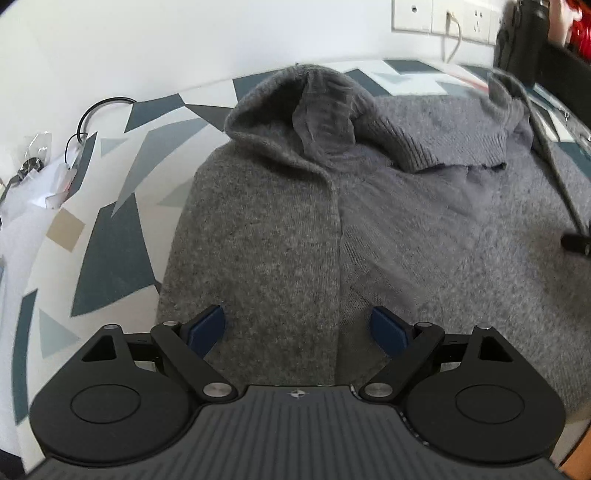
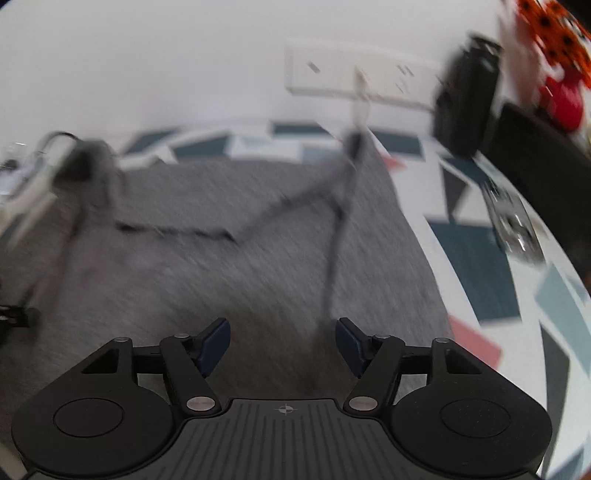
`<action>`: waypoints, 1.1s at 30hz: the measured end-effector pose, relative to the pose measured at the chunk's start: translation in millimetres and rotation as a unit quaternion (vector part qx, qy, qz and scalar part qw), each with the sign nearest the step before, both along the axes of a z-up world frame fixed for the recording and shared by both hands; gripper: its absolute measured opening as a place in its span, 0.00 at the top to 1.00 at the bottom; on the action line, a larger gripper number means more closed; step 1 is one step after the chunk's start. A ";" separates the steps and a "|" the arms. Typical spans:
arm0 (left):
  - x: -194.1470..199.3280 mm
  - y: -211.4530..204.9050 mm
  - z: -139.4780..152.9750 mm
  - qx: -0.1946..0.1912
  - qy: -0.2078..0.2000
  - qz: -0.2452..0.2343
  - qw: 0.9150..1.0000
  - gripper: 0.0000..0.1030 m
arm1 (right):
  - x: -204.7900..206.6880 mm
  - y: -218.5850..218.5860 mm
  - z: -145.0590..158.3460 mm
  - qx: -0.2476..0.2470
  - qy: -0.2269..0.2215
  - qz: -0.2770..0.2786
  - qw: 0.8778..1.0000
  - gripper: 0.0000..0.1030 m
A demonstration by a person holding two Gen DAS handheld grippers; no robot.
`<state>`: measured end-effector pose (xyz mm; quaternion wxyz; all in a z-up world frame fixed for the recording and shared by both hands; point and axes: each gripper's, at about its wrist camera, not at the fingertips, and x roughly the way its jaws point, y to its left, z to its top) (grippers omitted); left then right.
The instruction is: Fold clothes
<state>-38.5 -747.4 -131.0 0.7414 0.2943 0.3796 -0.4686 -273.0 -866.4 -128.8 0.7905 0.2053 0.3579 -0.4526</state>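
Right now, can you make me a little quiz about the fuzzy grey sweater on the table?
1. True or false: the left gripper is squeezing the grey knitted sweater.
2. What pattern covers the tablecloth? A) stripes B) blue-grey angular shapes C) flowers
3. Fill in: the white socket panel sits on the ____.

Key: 1 false, both the left and the right gripper are open above the knit, holding nothing. 2 B. 3 wall.

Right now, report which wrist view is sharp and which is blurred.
Left wrist view: sharp, the grey sweater shows its knit, edges bowed by fisheye. Right wrist view: motion-smeared, sweater and wall sockets streaked; only the right gripper reads crisp.
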 end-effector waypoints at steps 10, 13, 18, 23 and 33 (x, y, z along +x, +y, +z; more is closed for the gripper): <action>-1.9 -5.2 -4.9 -0.003 0.006 0.008 1.000 0.10 | -58.2 -28.2 8.7 -0.043 -0.005 -0.182 0.982 0.41; -3.6 -5.0 -5.9 -0.005 0.004 0.009 1.000 0.09 | -38.0 -4.4 19.0 -0.065 -0.038 -0.076 0.994 0.41; -3.4 -4.3 -6.5 -0.007 0.004 0.011 1.000 0.08 | -17.5 5.6 8.2 -0.010 -0.081 -0.004 0.997 0.40; -3.2 -3.7 -7.0 -0.008 0.005 0.015 1.000 0.07 | -32.1 -10.4 -6.8 0.021 -0.067 -0.036 0.997 0.41; -6.1 -1.2 -6.2 -0.016 0.007 0.022 1.000 0.17 | -70.0 -40.3 -9.5 0.014 -0.038 -0.079 0.996 0.47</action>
